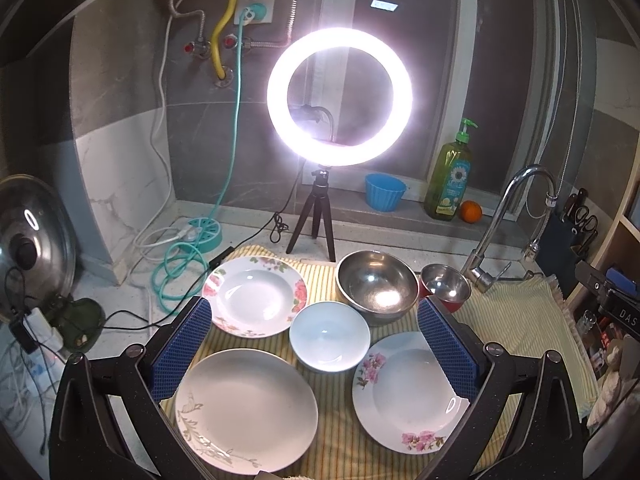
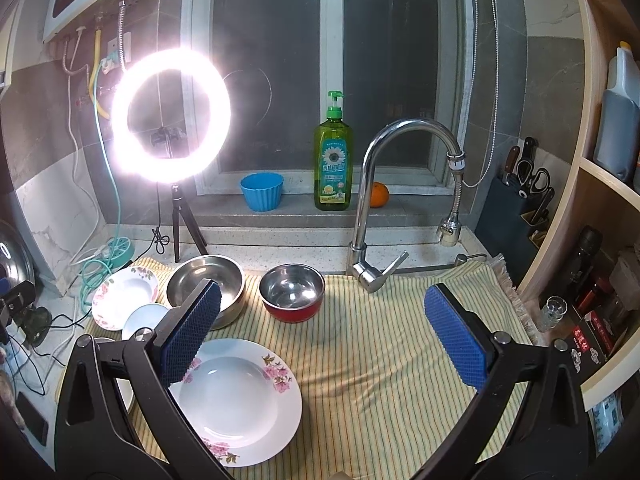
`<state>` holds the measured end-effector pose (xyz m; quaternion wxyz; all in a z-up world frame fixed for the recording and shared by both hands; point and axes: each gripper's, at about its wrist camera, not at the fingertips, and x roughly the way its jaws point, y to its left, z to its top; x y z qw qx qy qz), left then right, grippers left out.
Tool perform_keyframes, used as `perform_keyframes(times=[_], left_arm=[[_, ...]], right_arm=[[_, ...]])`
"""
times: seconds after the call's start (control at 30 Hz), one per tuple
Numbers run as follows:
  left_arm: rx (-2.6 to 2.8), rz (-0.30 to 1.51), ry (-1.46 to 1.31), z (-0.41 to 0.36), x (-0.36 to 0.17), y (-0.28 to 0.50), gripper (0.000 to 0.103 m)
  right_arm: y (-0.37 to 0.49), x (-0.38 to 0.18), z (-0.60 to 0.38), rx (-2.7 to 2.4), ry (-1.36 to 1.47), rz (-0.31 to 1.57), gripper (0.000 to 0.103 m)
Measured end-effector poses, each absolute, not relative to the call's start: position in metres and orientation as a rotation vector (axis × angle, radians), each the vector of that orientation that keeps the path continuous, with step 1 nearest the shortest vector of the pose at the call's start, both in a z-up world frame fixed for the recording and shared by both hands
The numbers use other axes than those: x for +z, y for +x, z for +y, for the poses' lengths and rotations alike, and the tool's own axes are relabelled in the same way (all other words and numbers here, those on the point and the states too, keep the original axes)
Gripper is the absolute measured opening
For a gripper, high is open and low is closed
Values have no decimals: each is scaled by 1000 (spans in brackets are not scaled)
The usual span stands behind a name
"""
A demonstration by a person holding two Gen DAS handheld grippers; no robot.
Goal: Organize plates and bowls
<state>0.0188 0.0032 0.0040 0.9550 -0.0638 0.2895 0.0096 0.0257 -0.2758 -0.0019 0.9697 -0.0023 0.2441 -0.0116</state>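
Observation:
On a yellow striped cloth [image 1: 332, 440] lie a large white plate [image 1: 246, 410] at the front left, a deep flowered plate [image 1: 408, 392] at the front right, and a second flowered plate [image 1: 256, 296] behind. A pale blue bowl [image 1: 329, 336] sits in the middle. Behind it stand a large steel bowl [image 1: 376, 286] and a small red-sided steel bowl [image 1: 446, 286]. My left gripper [image 1: 314, 344] hangs open above the blue bowl, holding nothing. My right gripper [image 2: 324, 332] is open and empty over the cloth [image 2: 380, 360], its left finger above the flowered plate [image 2: 236, 400], the red bowl [image 2: 292, 292] ahead.
A lit ring light on a tripod [image 1: 340, 96] stands behind the dishes. A tap [image 2: 376, 208] rises at the back right. A soap bottle [image 2: 333, 160], blue cup [image 2: 262, 191] and orange [image 2: 378, 195] sit on the sill. Cables [image 1: 176, 264] and a pot lid [image 1: 28, 240] lie left; a knife block [image 2: 516, 200] and shelves right.

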Motion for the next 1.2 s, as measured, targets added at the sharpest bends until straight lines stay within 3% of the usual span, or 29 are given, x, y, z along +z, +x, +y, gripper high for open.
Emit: perform_keyframes(times=[1.2], left_arm=[[17, 587, -132, 3, -2, 17, 102]], right_arm=[[27, -8, -275, -19, -2, 499, 103]])
